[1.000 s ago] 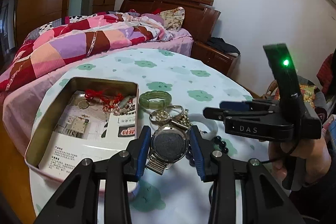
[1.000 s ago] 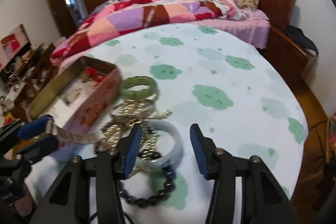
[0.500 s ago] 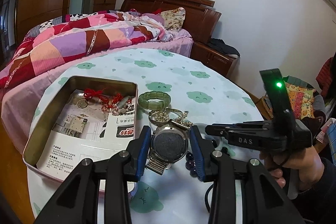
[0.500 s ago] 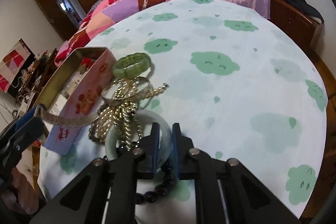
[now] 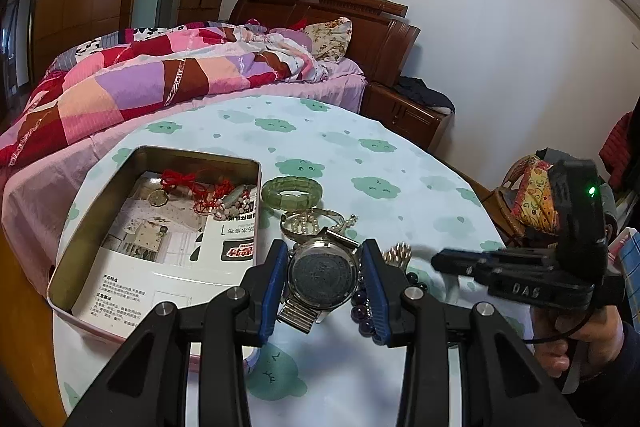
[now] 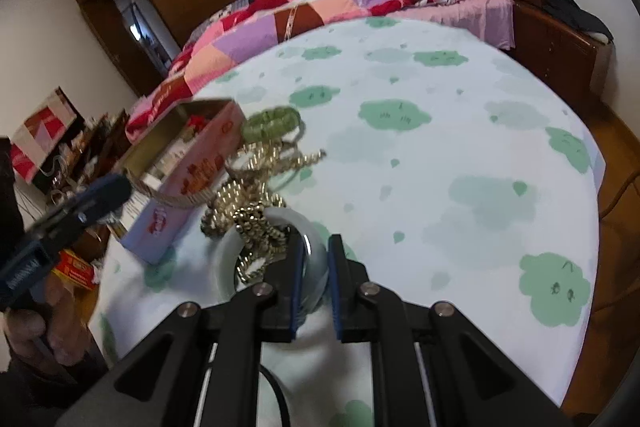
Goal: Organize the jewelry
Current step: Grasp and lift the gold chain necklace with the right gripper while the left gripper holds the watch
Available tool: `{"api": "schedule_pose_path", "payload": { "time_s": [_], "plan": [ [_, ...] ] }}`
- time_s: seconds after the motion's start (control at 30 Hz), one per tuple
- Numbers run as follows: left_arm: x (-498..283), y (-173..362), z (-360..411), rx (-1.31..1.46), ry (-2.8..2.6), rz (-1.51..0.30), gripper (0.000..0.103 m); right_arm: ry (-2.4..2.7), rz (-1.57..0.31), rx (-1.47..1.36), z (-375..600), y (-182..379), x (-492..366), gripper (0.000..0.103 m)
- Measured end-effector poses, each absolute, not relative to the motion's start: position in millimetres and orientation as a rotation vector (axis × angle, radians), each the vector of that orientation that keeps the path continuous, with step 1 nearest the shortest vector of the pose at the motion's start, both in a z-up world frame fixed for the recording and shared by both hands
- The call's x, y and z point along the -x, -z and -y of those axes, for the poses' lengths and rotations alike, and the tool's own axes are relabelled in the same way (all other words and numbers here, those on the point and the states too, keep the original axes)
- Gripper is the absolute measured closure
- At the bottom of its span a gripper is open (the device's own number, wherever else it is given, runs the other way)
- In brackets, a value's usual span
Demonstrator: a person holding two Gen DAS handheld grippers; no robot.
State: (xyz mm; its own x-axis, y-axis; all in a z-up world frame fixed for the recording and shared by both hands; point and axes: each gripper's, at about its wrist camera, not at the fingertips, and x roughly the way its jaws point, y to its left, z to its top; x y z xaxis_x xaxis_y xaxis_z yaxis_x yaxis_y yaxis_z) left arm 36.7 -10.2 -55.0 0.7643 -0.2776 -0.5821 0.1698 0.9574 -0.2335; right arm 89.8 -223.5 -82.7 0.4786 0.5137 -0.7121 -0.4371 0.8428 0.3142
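Left gripper (image 5: pixel 324 277) fingers clamp steel watch (image 5: pixel 322 273) | right gripper (image 6: pixel 316 281) fingers pinch slick, brittle pale bangle (image 6: pixel 230 259) rim, chains draped across it.

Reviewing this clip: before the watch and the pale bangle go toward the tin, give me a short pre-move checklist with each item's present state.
1. Left gripper clamped on the watch, a blue pad on each side of the case: ok.
2. Right gripper shut across the rim of the pale bangle: ok.
3. Bangle free of other pieces: not ok; the gold chain drapes over its far side and into its ring.
4. Watch band free of the dark bead bracelet: cannot tell; they overlap in the left wrist view.
5. Tin open, with room on its paper liner: ok.
6. Green bracelet outside the tin, not yet sorted: not ok.
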Motion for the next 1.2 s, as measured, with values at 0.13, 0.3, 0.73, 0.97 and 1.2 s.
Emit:
{"api": "schedule_pose_path", "payload": {
  "time_s": [0.13,0.3,0.73,0.97,1.2],
  "plan": [
    [-37,55,10,0.169,0.244,-0.659,0.064,-0.606,-0.862,-0.139,228,71,-91,0.089],
    [-36,55,11,0.172,0.246,-0.662,0.064,-0.590,-0.862,-0.099,229,72,-91,0.089],
    [-37,55,13,0.171,0.250,-0.667,0.064,-0.569,-0.887,-0.065,230,76,-102,0.060],
    [-36,56,13,0.173,0.256,-0.670,0.064,-0.623,-0.968,-0.029,200,90,-120,0.064],
    [-35,53,12,0.178,0.255,-0.657,0.064,-0.618,-0.893,0.045,193,73,-105,0.091]
  ]
}}
